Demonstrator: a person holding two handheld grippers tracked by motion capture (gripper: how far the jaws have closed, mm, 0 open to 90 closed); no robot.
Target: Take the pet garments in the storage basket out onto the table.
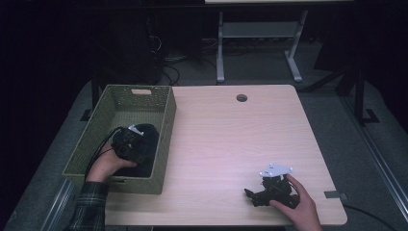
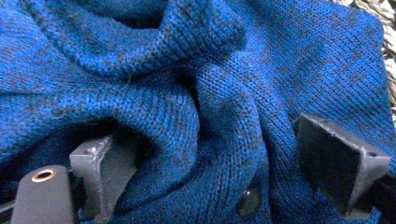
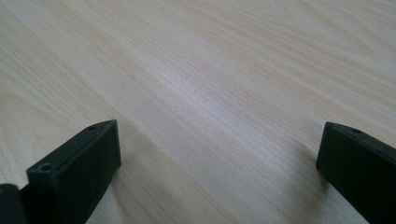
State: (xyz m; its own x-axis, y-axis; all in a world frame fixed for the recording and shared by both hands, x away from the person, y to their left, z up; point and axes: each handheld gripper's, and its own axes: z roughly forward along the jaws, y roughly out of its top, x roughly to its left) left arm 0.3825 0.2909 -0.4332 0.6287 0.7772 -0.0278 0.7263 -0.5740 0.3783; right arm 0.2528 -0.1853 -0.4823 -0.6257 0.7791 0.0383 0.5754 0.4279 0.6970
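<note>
A dark blue knitted garment [image 1: 150, 135] lies in the near end of a green woven basket [image 1: 169, 120] at the table's left. My left gripper [image 1: 129, 143] is down inside the basket on top of it. In the left gripper view the blue knit [image 2: 154, 60] lies in folds, and one thick fold rises between the wide-apart jaws of my left gripper [image 2: 212, 144], which stands open. A dark button [image 2: 248, 201] shows near the right jaw. My right gripper [image 1: 251, 195] rests near the table's front right, open [image 3: 219, 140] over bare wood.
The light wooden table [image 1: 231, 134] has a round cable hole [image 1: 241, 97] near its far edge. The basket's far half holds nothing. Behind the table stand a white desk frame [image 1: 260, 33] and tangled cables [image 1: 168, 62] on the floor.
</note>
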